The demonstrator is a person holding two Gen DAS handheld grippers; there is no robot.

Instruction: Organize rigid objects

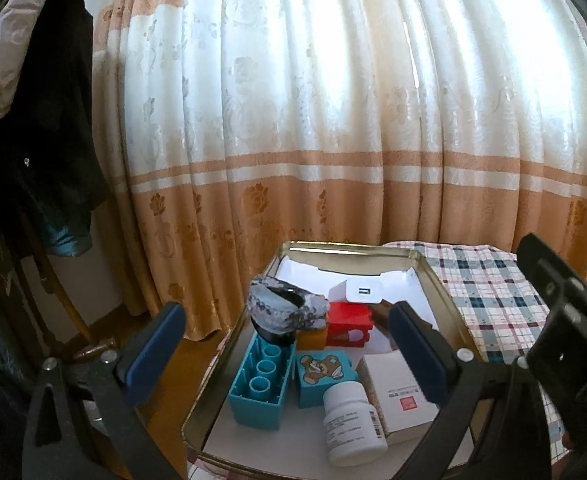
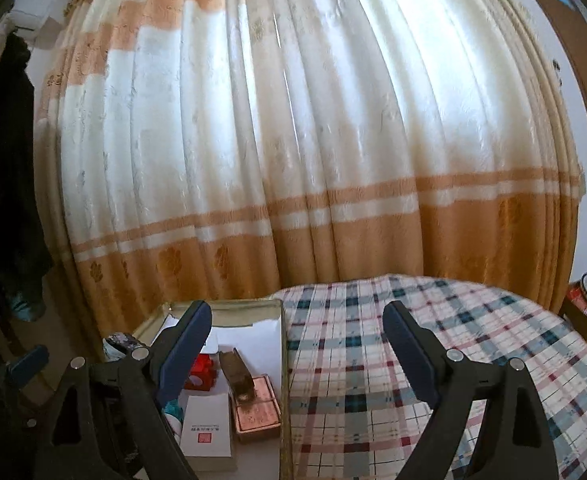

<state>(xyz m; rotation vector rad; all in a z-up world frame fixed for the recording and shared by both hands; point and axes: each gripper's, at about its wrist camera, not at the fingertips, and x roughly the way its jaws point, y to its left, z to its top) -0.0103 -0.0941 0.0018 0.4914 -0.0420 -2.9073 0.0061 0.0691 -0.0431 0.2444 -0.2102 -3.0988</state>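
The left gripper (image 1: pixel 289 356) hangs wide open and empty over a metal tin (image 1: pixel 439 280). Between its fingers lie a teal block (image 1: pixel 259 384), a bear-print block (image 1: pixel 321 376), a white pill bottle (image 1: pixel 353 424) at six o'clock and a white box (image 1: pixel 399 394). At twelve o'clock sit a red block (image 1: pixel 349 322) and a white charger (image 1: pixel 359 292). The right gripper (image 2: pixel 297 344) is also spread wide, holding nothing, above the plaid tablecloth (image 2: pixel 433 360), with the tin at its nine o'clock.
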